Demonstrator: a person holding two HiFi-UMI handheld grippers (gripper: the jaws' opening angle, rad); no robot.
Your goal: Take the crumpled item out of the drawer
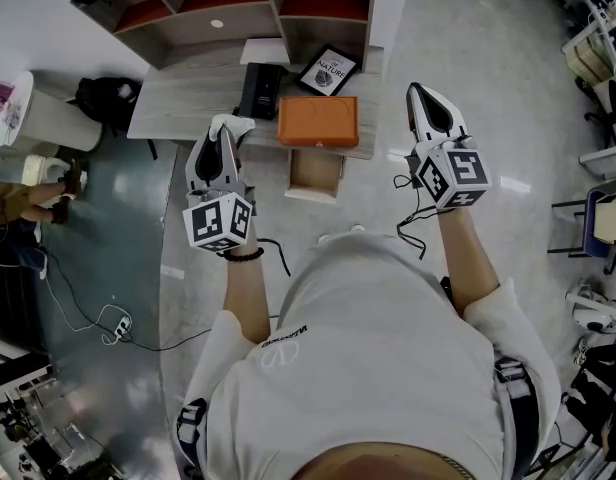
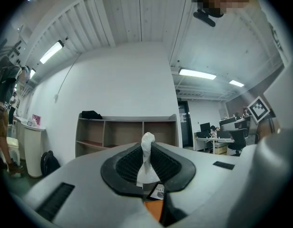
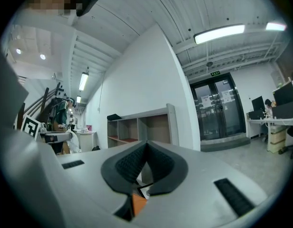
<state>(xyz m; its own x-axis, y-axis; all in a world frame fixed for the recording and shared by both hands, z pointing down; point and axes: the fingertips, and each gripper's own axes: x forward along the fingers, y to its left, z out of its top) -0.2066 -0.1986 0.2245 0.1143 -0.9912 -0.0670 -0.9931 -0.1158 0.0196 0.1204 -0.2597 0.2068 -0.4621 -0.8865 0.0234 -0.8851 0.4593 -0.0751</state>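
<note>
Task looks basically done. The paper (image 2: 146, 159), a white crumpled twist, is out of the drawer (image 1: 315, 173) and pinched in the L gripper (image 1: 226, 134), jaws clamped on it w/ its top poking past the tips. It's held up in the air over the desk's (image 1: 183, 103) front edge, left of the drawer and well apart from it.

R gripper (image 1: 420, 96): jaws pressed together, nothing btwn them, raised off to the right of the desk.

Left to do, my guess: maybe set the paper down somewhere, maybe shut the drawer, which hangs open. The task sentence asks for neither.

Around:
- orange box (image 1: 318, 121) on the desk just above the drawer
- framed print (image 1: 328, 71) & a black item (image 1: 259, 88) behind it
- shelf unit (image 1: 238, 3) at the back

Nothing blocks either gripper.
</note>
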